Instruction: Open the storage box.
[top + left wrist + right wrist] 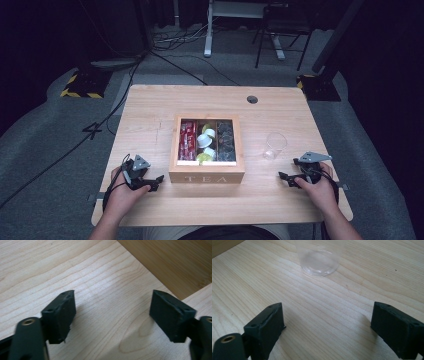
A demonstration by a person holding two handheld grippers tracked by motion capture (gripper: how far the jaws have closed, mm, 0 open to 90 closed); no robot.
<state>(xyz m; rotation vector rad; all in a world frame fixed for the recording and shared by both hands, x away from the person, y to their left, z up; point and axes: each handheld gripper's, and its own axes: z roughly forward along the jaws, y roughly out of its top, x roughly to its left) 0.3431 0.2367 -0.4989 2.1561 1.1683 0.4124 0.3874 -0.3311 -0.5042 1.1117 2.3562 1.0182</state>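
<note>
A wooden tea box (206,172) marked TEA stands mid-table with red packets (187,140), white and yellow-green capsules (206,141) and dark capsules (225,141) in its three compartments. A clear plastic cup (274,145) stands upright to its right. My left gripper (156,182) rests low on the table just left of the box's front corner, jaws open and empty; the box's side (175,262) rises beyond its open jaws (112,315). My right gripper (285,177) sits near the table's front right, open and empty, with the cup's base (318,261) ahead of its jaws (327,330).
The light wooden table (150,107) has a round cable hole (252,99) at the back. Beyond it are grey floor, cables (170,50), a black-and-yellow base (82,85) at the left and desk legs (208,30) at the rear.
</note>
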